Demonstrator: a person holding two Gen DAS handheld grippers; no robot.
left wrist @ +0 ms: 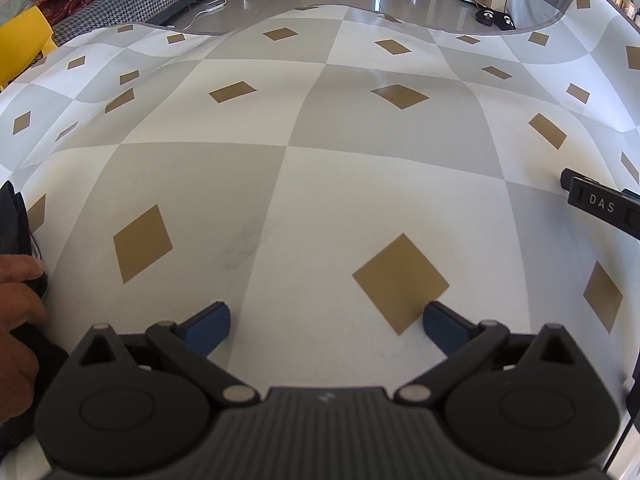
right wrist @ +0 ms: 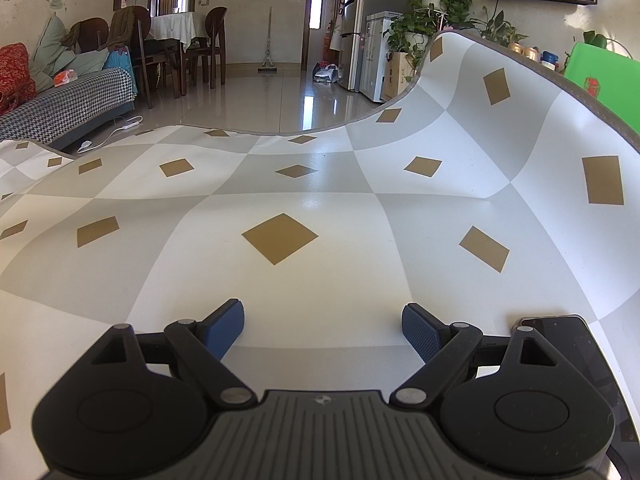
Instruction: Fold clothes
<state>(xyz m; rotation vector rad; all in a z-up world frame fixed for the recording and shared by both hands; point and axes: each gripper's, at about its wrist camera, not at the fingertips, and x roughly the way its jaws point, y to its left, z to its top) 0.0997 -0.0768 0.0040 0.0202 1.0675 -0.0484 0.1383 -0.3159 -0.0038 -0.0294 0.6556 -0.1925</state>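
Both jaws spread apart and empty on left gripper [left wrist: 326, 326] and right gripper [right wrist: 323, 328], low over bare checkered mat [left wrist: 320, 184]; only dark garment [left wrist: 12, 232] at far-left edge beside hand [left wrist: 18, 312], fitting either fetching or setting aside.

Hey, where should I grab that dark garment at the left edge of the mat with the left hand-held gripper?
Probably the exposed edge of the dark garment just beyond the hand, where it meets the mat. Bring the open left hand-held gripper in from the right, low, so one finger slides under. Most of it is out of view.
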